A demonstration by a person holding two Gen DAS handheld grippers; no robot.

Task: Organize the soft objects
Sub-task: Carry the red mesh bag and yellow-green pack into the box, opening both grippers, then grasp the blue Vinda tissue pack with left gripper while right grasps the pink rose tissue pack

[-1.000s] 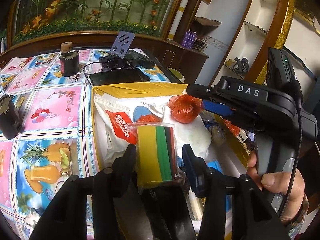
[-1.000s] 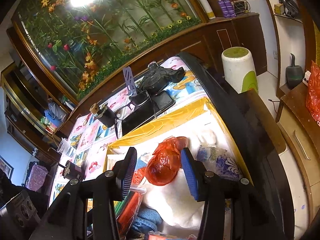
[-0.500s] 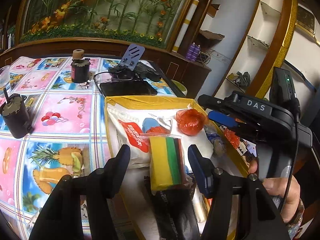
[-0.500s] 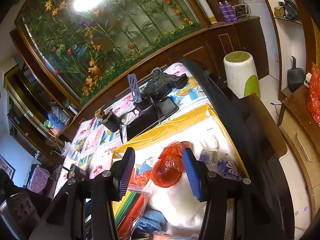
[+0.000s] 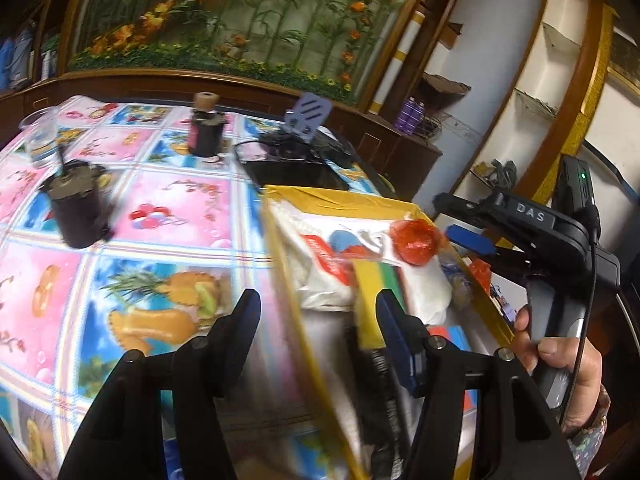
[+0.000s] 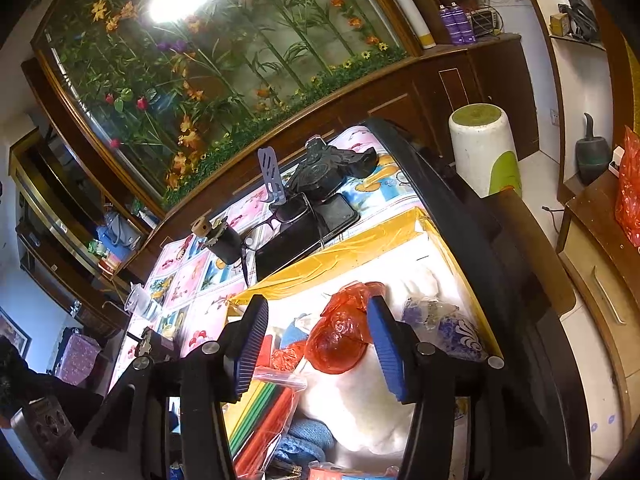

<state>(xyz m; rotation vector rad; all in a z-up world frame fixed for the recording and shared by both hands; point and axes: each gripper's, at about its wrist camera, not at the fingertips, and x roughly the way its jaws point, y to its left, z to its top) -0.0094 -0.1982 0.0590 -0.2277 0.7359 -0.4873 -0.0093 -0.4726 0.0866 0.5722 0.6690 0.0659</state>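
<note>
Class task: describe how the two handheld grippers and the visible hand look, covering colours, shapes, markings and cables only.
The left gripper is black, with a blue ribbed pad on one finger. The right gripper has two blue ribbed pads; from outside its body reads "DAS", with a black cable and green light. The right hand is bare, with a patterned cuff.

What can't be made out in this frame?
- Left wrist view: motion blur smears the white bag's red print; unreadable.
- Left wrist view: the felt-sheet pack's lower end is hidden behind the left gripper.
- Right wrist view: the blue knitted item is cut off by the bottom edge.
</note>
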